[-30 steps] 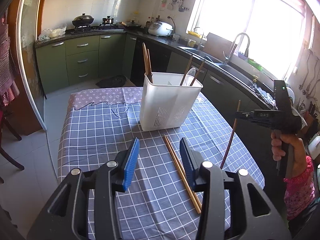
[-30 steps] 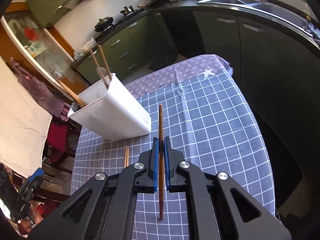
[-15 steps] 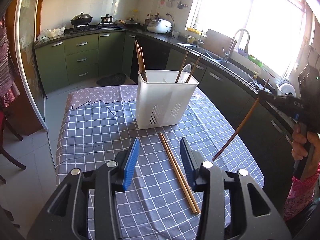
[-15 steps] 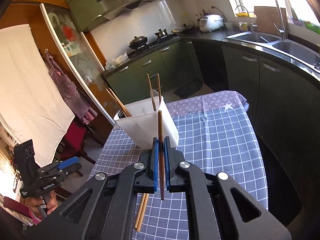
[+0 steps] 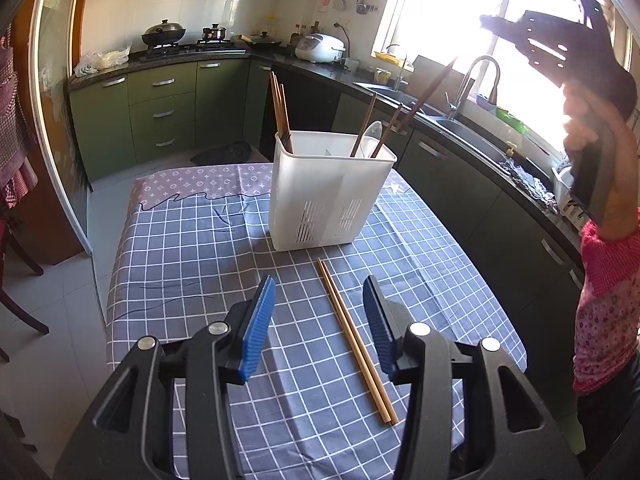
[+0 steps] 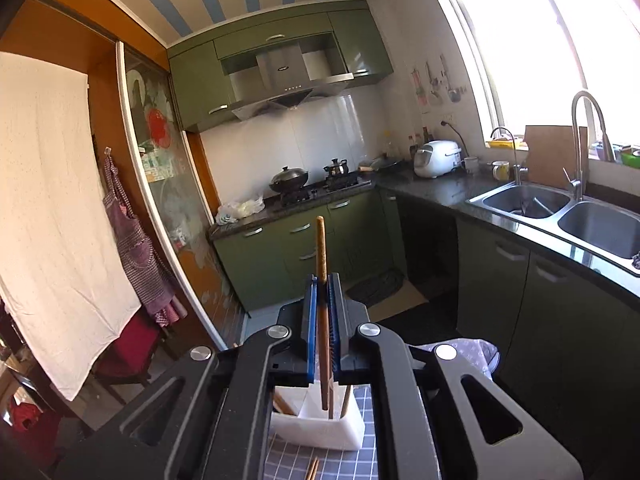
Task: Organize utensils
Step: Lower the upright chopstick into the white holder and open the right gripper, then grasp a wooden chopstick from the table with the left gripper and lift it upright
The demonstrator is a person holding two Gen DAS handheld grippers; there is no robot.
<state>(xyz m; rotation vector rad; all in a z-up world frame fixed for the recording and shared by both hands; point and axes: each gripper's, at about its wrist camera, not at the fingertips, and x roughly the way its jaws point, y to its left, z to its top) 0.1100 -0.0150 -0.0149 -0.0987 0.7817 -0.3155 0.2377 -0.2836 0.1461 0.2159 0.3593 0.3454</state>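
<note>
A white utensil holder (image 5: 330, 194) stands on the checked tablecloth and holds several chopsticks and a white spoon. A pair of light wooden chopsticks (image 5: 354, 340) lies on the cloth in front of it. My left gripper (image 5: 320, 320) is open and empty, low over the cloth, with the pair between its fingers' line. My right gripper (image 6: 322, 320) is shut on a dark brown chopstick (image 6: 322, 280). It holds the chopstick high above the holder (image 6: 316, 426), lower tip over the holder's opening. The right gripper also shows in the left wrist view (image 5: 486, 20), raised at upper right.
The table (image 5: 180, 248) has free edges on the left and right. A counter with a double sink (image 6: 560, 216) and tap runs along the right. A stove with pots (image 5: 184, 40) is at the back. Chairs stand at the left.
My right gripper rose and swung over the holder, tilting the dark chopstick towards upright with its tip over the opening. The left gripper stayed open and nearly still.
</note>
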